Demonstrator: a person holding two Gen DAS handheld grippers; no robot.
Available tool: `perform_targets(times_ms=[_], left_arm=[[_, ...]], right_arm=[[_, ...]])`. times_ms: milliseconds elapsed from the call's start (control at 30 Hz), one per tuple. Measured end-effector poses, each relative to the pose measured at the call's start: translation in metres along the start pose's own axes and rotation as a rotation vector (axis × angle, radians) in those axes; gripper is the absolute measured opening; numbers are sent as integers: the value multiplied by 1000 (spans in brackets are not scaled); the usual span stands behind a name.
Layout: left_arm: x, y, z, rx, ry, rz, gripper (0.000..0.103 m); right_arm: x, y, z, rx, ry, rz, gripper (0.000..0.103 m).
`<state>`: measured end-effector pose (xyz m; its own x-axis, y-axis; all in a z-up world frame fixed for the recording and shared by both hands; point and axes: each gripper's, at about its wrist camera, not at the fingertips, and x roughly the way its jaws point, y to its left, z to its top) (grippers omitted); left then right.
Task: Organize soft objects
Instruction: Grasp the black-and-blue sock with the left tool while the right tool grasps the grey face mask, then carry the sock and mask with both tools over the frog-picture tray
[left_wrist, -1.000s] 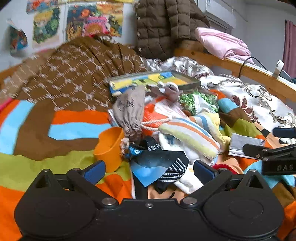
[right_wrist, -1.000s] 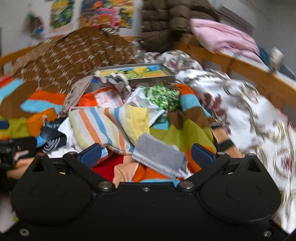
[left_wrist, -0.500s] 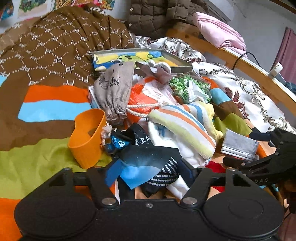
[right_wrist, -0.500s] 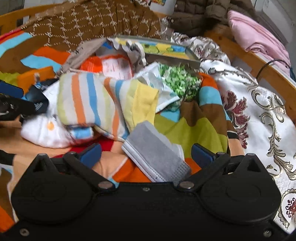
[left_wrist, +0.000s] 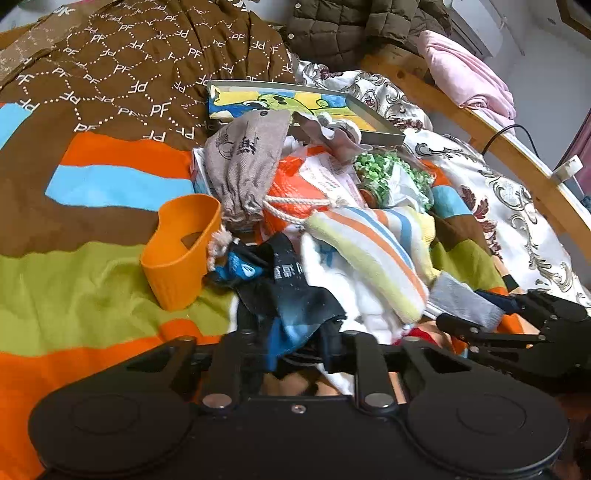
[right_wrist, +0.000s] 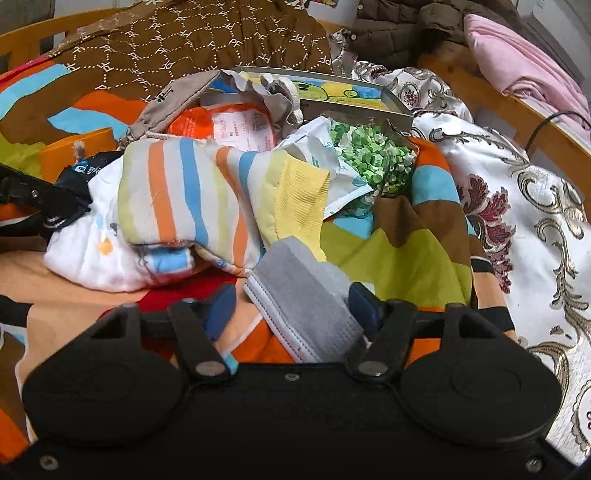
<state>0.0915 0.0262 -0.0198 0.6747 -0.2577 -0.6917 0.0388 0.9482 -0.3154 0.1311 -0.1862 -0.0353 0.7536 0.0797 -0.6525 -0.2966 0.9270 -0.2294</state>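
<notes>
Plainly limp and light, the black-and-blue sock (left_wrist: 295, 295) is pinched at its near edge by the left gripper (left_wrist: 295, 350), whose fingers have just been closing. Beside it, the gray face mask (right_wrist: 306, 295) lies between the right gripper's (right_wrist: 295, 306) half-spread, closing fingers; take its near edge.

An orange cup (left_wrist: 177, 254) lies beside a picture tray (left_wrist: 380, 127), perhaps metal.

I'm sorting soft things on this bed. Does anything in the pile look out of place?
Yes. An orange cup lies tipped on its side at the pile's left edge, and a framed cartoon picture lies flat behind the pile. Both look rigid among socks, a drawstring pouch and a grey mask.
</notes>
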Motion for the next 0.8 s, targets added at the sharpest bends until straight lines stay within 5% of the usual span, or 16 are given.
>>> perform_targets(times_ms=[167, 367, 800], left_arm=[[-5, -14, -7, 18, -14, 5, 6], [-8, -25, -10, 39, -22, -22, 2], [-16, -53, -16, 125, -41, -88, 2]], right_arm=[[-3, -1, 0, 19, -8, 4, 29], [-1, -1, -1, 27, 12, -7, 10], [-26, 20, 1, -45, -74, 103, 3]])
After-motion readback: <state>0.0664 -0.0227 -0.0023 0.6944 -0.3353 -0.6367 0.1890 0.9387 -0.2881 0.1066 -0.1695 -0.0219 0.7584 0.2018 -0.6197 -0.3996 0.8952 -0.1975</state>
